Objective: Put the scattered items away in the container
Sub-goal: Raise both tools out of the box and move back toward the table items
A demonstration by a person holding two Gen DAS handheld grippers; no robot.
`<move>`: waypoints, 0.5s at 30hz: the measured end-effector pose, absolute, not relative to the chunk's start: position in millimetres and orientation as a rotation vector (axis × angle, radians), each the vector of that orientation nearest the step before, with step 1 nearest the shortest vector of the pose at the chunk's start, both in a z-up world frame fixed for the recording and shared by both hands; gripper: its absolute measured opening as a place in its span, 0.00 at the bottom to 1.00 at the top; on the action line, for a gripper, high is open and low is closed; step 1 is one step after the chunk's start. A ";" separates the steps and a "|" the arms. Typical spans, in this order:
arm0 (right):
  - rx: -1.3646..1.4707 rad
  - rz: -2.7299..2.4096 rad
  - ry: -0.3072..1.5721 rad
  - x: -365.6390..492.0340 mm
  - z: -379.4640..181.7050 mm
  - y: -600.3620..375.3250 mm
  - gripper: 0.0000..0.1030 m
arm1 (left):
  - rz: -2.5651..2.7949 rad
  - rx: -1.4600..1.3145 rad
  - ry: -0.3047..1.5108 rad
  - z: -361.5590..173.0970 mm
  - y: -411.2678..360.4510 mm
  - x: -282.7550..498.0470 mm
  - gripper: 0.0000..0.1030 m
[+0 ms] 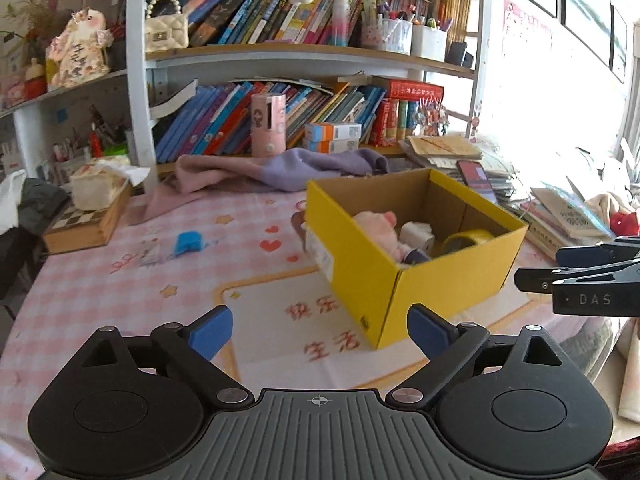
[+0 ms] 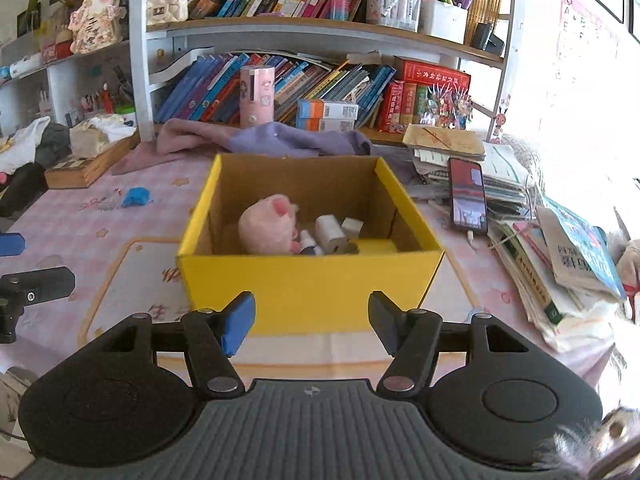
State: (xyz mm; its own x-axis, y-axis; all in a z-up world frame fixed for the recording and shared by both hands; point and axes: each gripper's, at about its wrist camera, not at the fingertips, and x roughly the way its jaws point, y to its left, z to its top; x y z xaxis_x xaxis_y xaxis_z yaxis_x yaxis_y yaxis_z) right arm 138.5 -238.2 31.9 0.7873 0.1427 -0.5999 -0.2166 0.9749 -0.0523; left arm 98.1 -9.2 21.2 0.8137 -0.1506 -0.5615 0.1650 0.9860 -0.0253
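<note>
**Both grippers empty before the open yellow cardboard box on the pink checked tablecloth.**
The left gripper (image 1: 320,330) and right gripper (image 2: 311,320) stand with jaws apart, nothing between them. The yellow cardboard box (image 2: 312,284), matte and straight-walled, holds a soft pink plush toy (image 2: 270,228) and white plastic adapters (image 2: 330,234), likely tidied already. A crumpled blue item (image 1: 188,242) lies loose at 10 o'clock of the box, probably next.

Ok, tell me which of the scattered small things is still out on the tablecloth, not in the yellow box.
The blue item, lying alone on the pink tablecloth left of the yellow box. The pink plush, white pieces and tape roll already sit inside.
</note>
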 end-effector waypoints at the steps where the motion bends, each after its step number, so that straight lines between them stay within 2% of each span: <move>1: -0.120 0.194 0.639 131.6 30.8 -234.0 0.60 | -0.168 0.031 0.596 20.3 -6.2 93.2 0.94; 15: -0.117 0.263 0.684 68.1 16.6 -176.7 0.62 | -0.138 0.052 0.661 5.4 35.3 33.0 0.95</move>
State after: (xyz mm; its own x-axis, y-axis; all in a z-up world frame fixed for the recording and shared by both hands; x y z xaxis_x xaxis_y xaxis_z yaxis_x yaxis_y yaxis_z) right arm 68.1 -176.7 16.6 0.7436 0.2013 -0.6376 -0.2779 0.9604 -0.0209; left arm 33.0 35.3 5.4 0.7803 -0.1113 -0.6154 0.1441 0.9896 0.0037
